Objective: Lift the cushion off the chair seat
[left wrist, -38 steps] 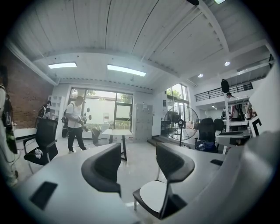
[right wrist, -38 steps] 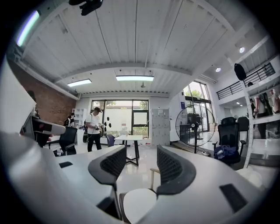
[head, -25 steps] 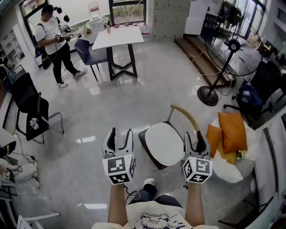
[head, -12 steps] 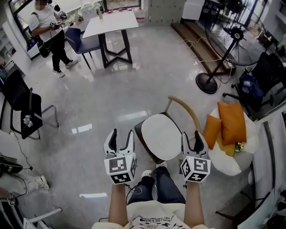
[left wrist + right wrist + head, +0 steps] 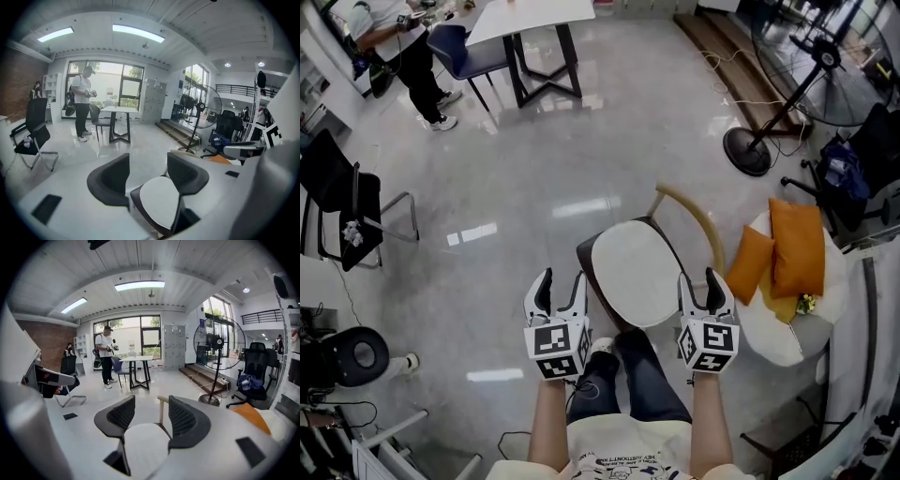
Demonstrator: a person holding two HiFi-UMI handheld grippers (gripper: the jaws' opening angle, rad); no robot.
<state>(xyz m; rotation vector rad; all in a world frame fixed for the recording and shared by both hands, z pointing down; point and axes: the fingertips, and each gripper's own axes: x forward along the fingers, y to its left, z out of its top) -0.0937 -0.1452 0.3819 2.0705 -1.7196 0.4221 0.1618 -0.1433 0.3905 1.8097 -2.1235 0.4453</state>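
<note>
A round white cushion point(image 5: 634, 273) lies on the dark seat of a chair point(image 5: 587, 265) with a curved wooden back rail point(image 5: 694, 223), just ahead of me. My left gripper point(image 5: 559, 284) hovers open near the seat's left edge, nothing between its fingers. On the seat's right side my right gripper point(image 5: 703, 283) is open and empty too. The cushion point(image 5: 158, 207) shows below and between the jaws in the left gripper view, and the cushion point(image 5: 143, 447) sits low in the right gripper view.
A white lounge chair point(image 5: 787, 345) with orange pillows point(image 5: 795, 248) stands to the right. Beyond are a standing fan point(image 5: 748, 150), a white table point(image 5: 539, 14), a blue chair point(image 5: 459, 42) and a person point(image 5: 394, 42). A black chair point(image 5: 342, 197) is at left.
I have stepped closer to the chair, so it now sits nearer between both grippers. Both grippers stay open and level.
</note>
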